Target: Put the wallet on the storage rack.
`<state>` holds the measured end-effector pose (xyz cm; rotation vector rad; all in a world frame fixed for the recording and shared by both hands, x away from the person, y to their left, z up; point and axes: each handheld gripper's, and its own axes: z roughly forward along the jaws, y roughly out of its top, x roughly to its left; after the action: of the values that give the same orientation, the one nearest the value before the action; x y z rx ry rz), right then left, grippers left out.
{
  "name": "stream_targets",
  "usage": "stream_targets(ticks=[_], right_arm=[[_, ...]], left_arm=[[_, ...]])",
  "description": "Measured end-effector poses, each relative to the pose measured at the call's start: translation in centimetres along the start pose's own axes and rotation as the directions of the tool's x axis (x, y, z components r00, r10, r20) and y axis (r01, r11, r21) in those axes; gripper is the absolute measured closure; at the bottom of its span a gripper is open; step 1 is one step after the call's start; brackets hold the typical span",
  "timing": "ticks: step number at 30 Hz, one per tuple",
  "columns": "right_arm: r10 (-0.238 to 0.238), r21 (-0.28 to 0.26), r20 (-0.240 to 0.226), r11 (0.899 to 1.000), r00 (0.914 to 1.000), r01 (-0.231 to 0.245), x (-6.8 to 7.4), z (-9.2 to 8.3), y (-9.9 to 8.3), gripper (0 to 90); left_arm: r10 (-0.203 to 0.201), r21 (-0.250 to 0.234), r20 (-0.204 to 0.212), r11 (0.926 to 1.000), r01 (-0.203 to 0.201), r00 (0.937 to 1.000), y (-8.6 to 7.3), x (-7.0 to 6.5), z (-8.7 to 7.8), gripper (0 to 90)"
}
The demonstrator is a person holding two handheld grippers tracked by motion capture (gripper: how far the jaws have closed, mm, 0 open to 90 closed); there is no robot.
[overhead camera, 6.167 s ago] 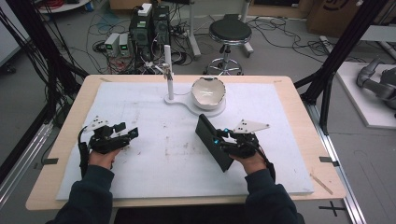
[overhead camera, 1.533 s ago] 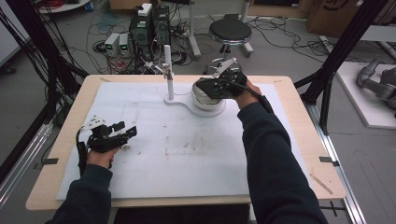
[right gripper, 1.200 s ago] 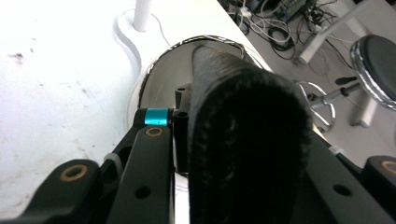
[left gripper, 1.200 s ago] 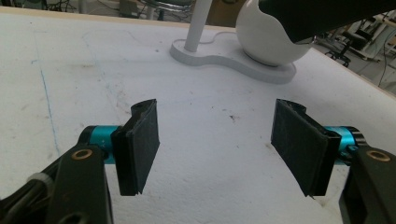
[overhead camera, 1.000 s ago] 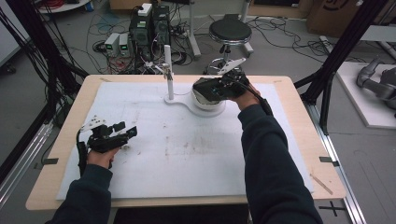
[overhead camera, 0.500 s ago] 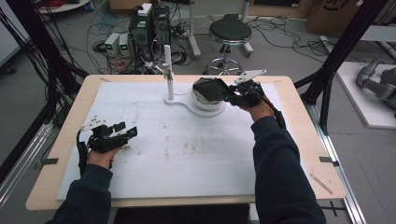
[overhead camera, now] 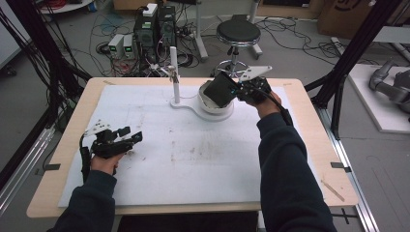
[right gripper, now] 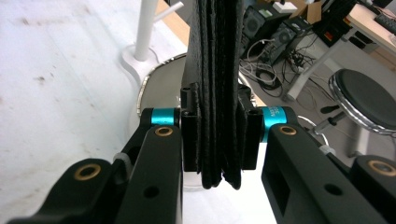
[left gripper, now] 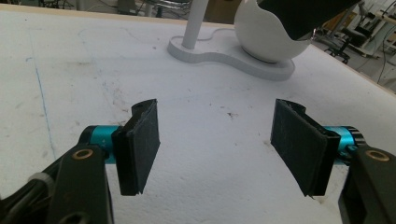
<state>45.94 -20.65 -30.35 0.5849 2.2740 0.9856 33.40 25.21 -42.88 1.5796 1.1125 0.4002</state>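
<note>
Right gripper is clamped on a black folded wallet, held on edge just above the white bowl. Being soft and light, it is best pinched mid-fold. Left gripper rests spread.

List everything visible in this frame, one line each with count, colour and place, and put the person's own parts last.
Wallet: 1, black, clamped in the right gripper, held above the bowl.
Bowl: 1, white outside, metallic inside, far centre of table on the stand base.
Stand: 1, white, upright post on a flat base left of the bowl.
Table cover: 1, white, stained, over the wooden table.
Stool: 1, black seat, on the floor beyond the table.
Computer boxes: several, dark, on the floor beyond the table.
Left gripper: 1, black, jaws apart, near left of table.
Right gripper: 1, black, gripping the wallet.
</note>
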Motion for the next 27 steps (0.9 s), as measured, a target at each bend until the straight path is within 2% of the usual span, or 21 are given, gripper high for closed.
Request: stream_targets(ticks=[3,4,5,6,7,8,9,10,11,13,14,16,17,21,23,26,27], right_arm=[[-0.104,0.021,0.029,0.994,0.9941,0.104,-0.4,0.0,1.1,76.6],[-0.175,0.039,0.031,0.984,0.9841,0.174,-0.7,0.1,1.8,76.6],[-0.2,0.045,0.029,0.979,0.9795,0.198,-0.8,0.1,2.1,76.6],[-0.2,0.045,0.029,0.979,0.9795,0.198,-0.8,0.1,2.1,76.6],[-0.28,0.059,0.021,0.959,0.9599,0.278,-0.9,0.4,2.7,76.5],[-0.28,0.059,0.021,0.959,0.9599,0.278,-0.9,0.4,2.7,76.5],[-0.317,0.067,0.018,0.947,0.9482,0.315,-0.8,0.6,2.9,76.5],[-0.363,0.073,0.003,0.929,0.9317,0.362,-0.6,1.1,3.2,76.5],[-0.363,0.073,0.003,0.929,0.9317,0.362,-0.6,1.1,3.2,76.5],[-0.377,0.08,-0.02,0.923,0.9261,0.377,-0.4,1.5,3.2,76.5],[-0.394,0.079,-0.049,0.914,0.9177,0.397,0.2,2.0,2.9,76.5],[-0.387,0.075,-0.058,0.917,0.9202,0.391,0.5,2.1,2.7,76.5],[-0.363,0.049,-0.071,0.929,0.9292,0.366,0.9,2.3,2.5,76.4],[-0.366,0.036,-0.091,0.928,0.9261,0.37,1.7,2.5,2.1,76.2],[-0.343,0.028,-0.099,0.937,0.9339,0.348,2.0,2.3,1.7,75.9],[-0.331,0.018,-0.122,0.942,0.9358,0.335,2.3,2.2,1.1,74.0],[-0.308,0.013,-0.131,0.95,0.9423,0.312,2.6,2.2,0.8,72.5]], left_arm=[[-0.01,-0.006,0.003,0.9999,0.01,0.9999,0.0,0.1,0.0,32.5],[-0.012,-0.007,0.001,0.9999,0.012,0.9999,0.0,0.2,0.0,32.5],[-0.011,-0.006,0.001,0.9999,0.011,0.9999,0.0,0.2,0.0,32.5],[-0.01,-0.007,0.001,0.9999,0.01,1.0,0.0,0.2,0.0,32.5],[-0.01,-0.007,0.001,0.9999,0.01,1.0,0.0,0.2,-0.1,32.5],[-0.009,-0.009,0.0,0.9999,0.008,1.0,0.0,0.2,-0.1,32.5],[-0.01,-0.011,0.0,0.9999,0.01,1.0,0.0,0.2,-0.1,32.5],[-0.011,-0.012,-0.001,0.9999,0.01,0.9999,0.0,0.2,-0.1,32.5],[-0.01,-0.013,-0.003,0.9999,0.01,0.9999,0.0,0.2,-0.1,32.5],[-0.007,-0.013,-0.006,0.9999,0.007,1.0,0.1,0.3,-0.2,32.5],[-0.008,-0.015,-0.006,0.9999,0.008,1.0,0.1,0.3,-0.3,32.5],[-0.01,-0.018,-0.009,0.9998,0.01,0.9999,0.1,0.4,-0.4,32.5],[-0.009,-0.019,-0.011,0.9998,0.008,0.9999,0.1,0.4,-0.4,32.5],[0.008,-0.028,-0.016,0.9996,-0.008,0.9998,0.1,0.3,-0.5,32.4],[0.032,-0.037,-0.021,0.9988,-0.032,0.9993,0.2,0.2,-0.5,32.4],[0.103,-0.055,-0.036,0.9929,-0.105,0.994,0.5,-0.1,-0.6,31.8],[0.122,-0.062,-0.045,0.9903,-0.124,0.9916,0.5,-0.2,-0.7,31.7]])
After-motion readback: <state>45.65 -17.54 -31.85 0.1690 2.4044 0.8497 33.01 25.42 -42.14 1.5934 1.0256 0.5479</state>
